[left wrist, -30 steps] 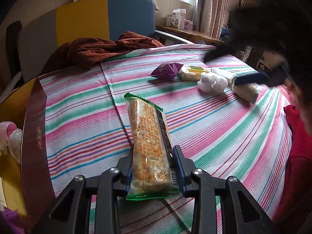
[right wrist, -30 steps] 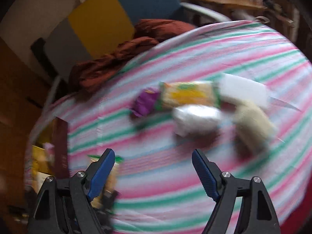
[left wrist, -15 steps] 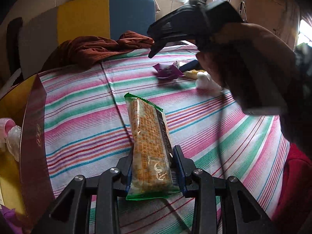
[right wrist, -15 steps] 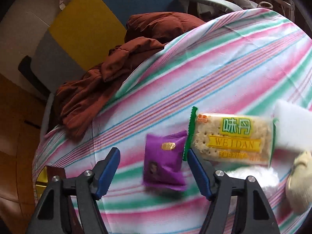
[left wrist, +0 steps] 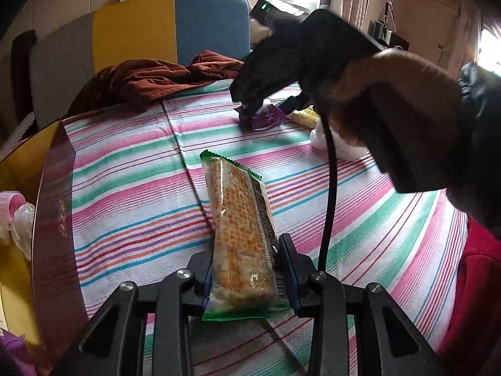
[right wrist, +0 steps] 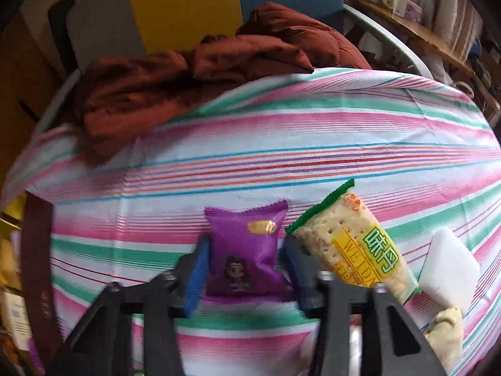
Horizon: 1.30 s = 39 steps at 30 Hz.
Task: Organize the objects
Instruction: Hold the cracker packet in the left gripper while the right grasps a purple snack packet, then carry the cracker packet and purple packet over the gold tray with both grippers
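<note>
The left tool [left wrist: 244,274] is clamped on the near end of a long clear-and-green plastic pack of orange square crackers [left wrist: 239,232], whose far end rests on the bench covered with a pink, green and white striped cloth [left wrist: 131,181]. The right tool [right wrist: 242,269] points steeply down at a small purple foil snack sachet with a cartoon figure [right wrist: 247,250]; its jaws have just been closing and now its blue pads [right wrist: 195,277] press against both sides of the sachet, which lies on the cloth. Just right of the sachet, and touching the right tool's finger, lies a clear pack of pale crackers with a yellow and green label [right wrist: 353,244], and beyond it a white rectangular block [right wrist: 447,266] and a beige lumpy item [right wrist: 444,332]. In the left wrist view a hand [left wrist: 388,94] grips the right tool above the sachet. A dark red box with a yellow inside [left wrist: 50,206] sits at the left edge of the bench. A rumpled rust-brown cloth [right wrist: 200,75] lies at the far edge, before a grey, yellow and blue chair back [left wrist: 134,31].
</note>
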Each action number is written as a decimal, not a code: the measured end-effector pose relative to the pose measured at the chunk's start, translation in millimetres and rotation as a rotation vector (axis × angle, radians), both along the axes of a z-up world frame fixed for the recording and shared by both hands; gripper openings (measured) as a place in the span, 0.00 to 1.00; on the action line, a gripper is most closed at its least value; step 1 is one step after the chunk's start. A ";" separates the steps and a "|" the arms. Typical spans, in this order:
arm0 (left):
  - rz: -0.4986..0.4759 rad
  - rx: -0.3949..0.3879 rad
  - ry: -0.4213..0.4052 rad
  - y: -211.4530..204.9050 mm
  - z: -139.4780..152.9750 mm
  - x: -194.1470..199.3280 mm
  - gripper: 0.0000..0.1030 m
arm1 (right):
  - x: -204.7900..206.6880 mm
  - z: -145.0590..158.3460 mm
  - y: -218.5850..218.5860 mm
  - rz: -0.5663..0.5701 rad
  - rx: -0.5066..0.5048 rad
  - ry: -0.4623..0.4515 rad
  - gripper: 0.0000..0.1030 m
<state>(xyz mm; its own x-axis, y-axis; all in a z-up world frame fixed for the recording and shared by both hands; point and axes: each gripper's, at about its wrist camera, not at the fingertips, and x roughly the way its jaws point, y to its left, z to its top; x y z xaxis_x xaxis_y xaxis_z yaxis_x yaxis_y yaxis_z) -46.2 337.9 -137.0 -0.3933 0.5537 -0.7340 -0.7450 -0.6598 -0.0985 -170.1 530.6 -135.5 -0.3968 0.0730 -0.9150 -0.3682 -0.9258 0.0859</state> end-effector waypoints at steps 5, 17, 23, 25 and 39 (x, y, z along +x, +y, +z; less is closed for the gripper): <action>0.000 0.006 -0.005 -1.1 1.2 0.4 0.35 | 14.5 10.9 -3.1 0.008 0.031 0.034 0.37; 0.034 -0.024 -0.005 -2.7 10.4 7.9 0.33 | 124.7 56.0 -24.7 -0.014 -0.097 0.187 0.37; 0.043 -0.016 0.042 -12.7 37.8 28.5 0.33 | 145.7 58.3 -32.6 -0.043 -0.102 0.209 0.37; 0.054 -0.007 0.064 -19.3 49.8 35.7 0.33 | 147.8 61.6 -38.7 -0.024 -0.077 0.217 0.37; 0.156 0.037 0.138 -77.5 100.7 49.9 0.33 | 154.2 76.1 -62.9 0.042 -0.031 0.292 0.37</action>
<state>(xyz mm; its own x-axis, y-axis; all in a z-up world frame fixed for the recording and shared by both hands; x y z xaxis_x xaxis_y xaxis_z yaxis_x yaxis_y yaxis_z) 3.7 260.4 -36.3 -0.5716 0.5042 -0.6474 -0.6426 -0.7657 -0.0290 -15.9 467.7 -59.4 -0.6457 0.0246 -0.7632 -0.2853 -0.9349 0.2112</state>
